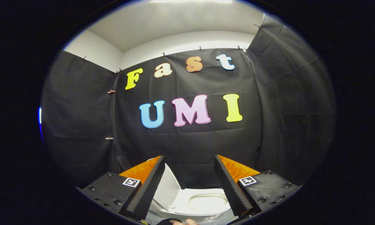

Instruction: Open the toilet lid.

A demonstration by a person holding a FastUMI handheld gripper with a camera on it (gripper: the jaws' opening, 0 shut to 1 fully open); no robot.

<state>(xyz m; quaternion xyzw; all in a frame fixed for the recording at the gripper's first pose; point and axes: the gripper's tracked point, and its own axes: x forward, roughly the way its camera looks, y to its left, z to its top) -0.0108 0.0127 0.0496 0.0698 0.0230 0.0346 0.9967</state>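
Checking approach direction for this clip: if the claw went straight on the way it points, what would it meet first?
Probably the booth's black cloth wall. The open claw points above the toilet, whose lid stands raised; depth is uncertain.

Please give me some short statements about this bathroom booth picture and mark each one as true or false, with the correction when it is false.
1. The toilet lid is already raised. True.
2. The gripper is shut on the lid. False: its fingers are open and wide apart, touching nothing.
3. The toilet bowl shows between the two fingers, beyond them. True.
4. The raised lid stands nearer the right finger. False: it stands just beside the left finger.
5. The wall behind the toilet is covered with black cloth. True.
6. The toilet bowl is black. False: it is white.
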